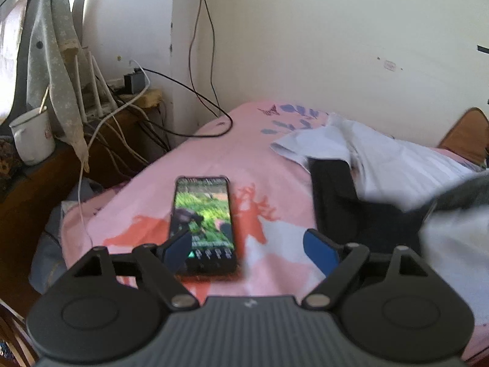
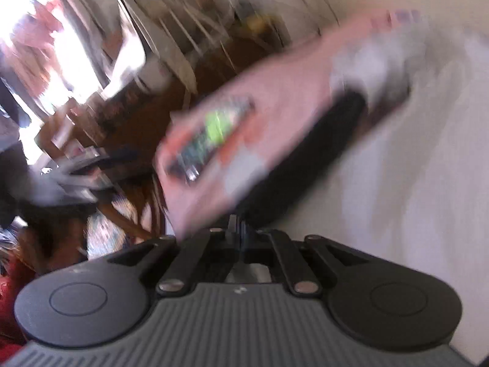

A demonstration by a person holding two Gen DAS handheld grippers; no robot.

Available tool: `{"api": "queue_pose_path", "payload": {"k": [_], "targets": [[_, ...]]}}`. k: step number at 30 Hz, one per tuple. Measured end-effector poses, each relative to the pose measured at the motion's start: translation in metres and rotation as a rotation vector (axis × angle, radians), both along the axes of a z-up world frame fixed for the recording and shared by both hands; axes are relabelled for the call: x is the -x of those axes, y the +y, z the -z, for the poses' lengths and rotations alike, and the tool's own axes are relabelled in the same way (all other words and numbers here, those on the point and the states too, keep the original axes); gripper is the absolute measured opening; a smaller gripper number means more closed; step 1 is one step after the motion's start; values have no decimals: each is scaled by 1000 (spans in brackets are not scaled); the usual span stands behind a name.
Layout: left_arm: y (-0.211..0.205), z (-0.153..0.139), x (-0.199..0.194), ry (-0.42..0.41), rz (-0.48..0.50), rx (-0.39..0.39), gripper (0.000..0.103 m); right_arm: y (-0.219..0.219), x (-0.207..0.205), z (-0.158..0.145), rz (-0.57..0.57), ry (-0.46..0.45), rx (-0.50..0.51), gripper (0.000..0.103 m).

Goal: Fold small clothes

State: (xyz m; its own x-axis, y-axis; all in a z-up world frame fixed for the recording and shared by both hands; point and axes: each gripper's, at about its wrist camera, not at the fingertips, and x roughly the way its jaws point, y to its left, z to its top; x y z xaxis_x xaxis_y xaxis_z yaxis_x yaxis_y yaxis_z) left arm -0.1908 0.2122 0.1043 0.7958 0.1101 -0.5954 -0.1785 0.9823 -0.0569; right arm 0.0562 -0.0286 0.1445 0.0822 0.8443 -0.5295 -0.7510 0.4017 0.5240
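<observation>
A black garment [image 1: 336,192] lies on the pink printed bedsheet [image 1: 244,153], partly under a white garment [image 1: 376,153] that spreads to the right. My left gripper [image 1: 247,238] hovers low over the sheet, open, its blue pads [image 1: 321,253] wide apart with nothing gripped between them. The black garment starts just beyond its right pad. The right wrist view is heavily blurred. My right gripper [image 2: 238,226] has its fingers pressed together, with the black garment [image 2: 305,153] and white cloth [image 2: 412,153] ahead of it. Whether cloth is pinched there I cannot tell.
A phone [image 1: 203,217] with a lit screen lies on the sheet by the left pad, and shows as a phone [image 2: 211,134] in the right wrist view too. Beside the bed's left edge, a dark wooden stand carries a white mug [image 1: 32,137], cables [image 1: 122,128] and a hanging cloth [image 1: 58,70]. A wall lies behind.
</observation>
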Motion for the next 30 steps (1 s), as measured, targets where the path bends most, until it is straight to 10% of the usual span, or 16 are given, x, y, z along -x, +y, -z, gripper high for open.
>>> {"api": "queue_pose_path", "payload": {"k": [9,21,23,26,30], "targets": [[-17,-15,-90,-60,92,38,86,-167,-69,-144,415,-425,4,3],[-163,29,-271,60,393,-141,87,-250,-143,-90,691,-352,147,3],[-187,40,-285,54,396,-259,71,-246,-142,-95,689,-346,137,3],[-194,54,-300,82,374,-315,14,-243,-141,-109,679,-353,87,3],[-161,46,-277,5,255,-288,11,-244,-132,-110,668,-365,107,3]]}}
